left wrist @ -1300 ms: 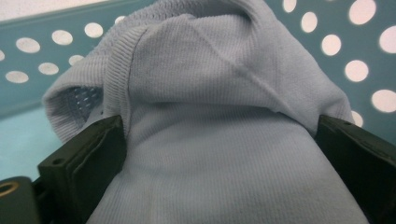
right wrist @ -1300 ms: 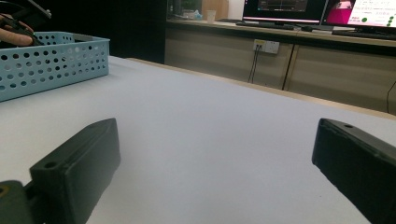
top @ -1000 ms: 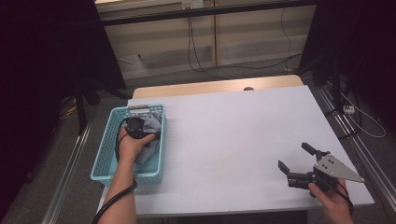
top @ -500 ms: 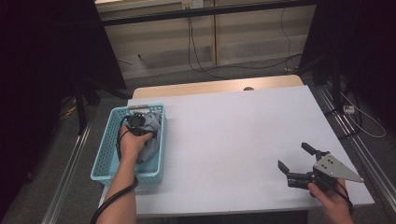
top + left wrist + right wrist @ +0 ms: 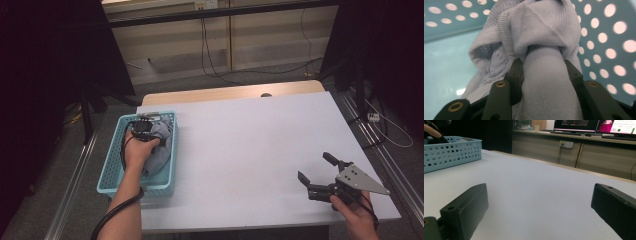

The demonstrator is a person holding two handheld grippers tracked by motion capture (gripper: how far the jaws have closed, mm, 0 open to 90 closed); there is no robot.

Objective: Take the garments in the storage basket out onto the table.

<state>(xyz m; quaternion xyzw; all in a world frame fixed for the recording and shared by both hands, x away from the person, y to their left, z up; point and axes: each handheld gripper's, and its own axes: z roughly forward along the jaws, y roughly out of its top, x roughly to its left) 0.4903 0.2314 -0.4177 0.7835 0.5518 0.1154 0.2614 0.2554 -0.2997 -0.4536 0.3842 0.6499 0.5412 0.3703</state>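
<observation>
Since left tongs [image 5: 541,72] have just been closing, now clamped on grey cloth [image 5: 544,37] inside blue basket [image 5: 112,170], left of frame, I lift straight, slow, clearing rim. Right tongs [image 5: 320,175] wide, lower right, over desk [image 5: 250,140].

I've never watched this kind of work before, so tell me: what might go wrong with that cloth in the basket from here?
1. The left tongs pinch only one bunched fold of the pale grey knitted cloth; it might slip free when lifted.
2. The cloth's hanging rest could drag on the light blue perforated plastic basket, which sits near the white table's edge, and perhaps shift it.
</observation>
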